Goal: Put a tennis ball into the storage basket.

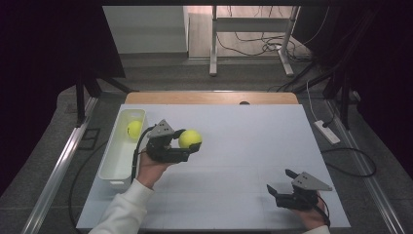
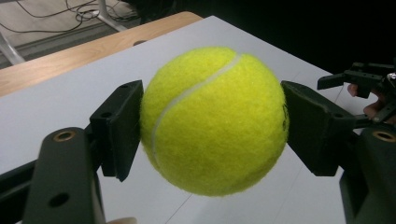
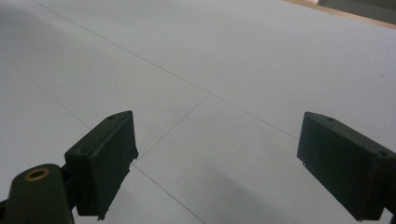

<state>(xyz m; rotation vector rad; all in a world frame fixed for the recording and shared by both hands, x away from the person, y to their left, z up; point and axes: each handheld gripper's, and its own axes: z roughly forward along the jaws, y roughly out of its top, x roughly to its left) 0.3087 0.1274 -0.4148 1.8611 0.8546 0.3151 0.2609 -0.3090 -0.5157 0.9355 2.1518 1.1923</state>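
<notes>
Over the left half of the white table (image 1: 234,146), I have the left gripper (image 1: 187,145) clamped on a tennis ball (image 1: 190,139), lifted clear of the surface. From the left gripper view, the ball (image 2: 214,120) sits squarely between the two black jaws, each pad pressed against one side of the yellow felt, with the white seam curving across its upper face. Just to the left of that gripper stands a white bin (image 1: 113,158), long and narrow, set along the table's left edge; a second tennis ball (image 1: 134,129) lies inside it near the far end. The held ball is close beside the bin's right wall but not over it.

Near the front right corner I hold the right gripper (image 1: 282,183) low over the board, its jaws spread wide with nothing between them. Its own view shows bare white surface (image 3: 210,70) crossed by thin seam lines.
</notes>
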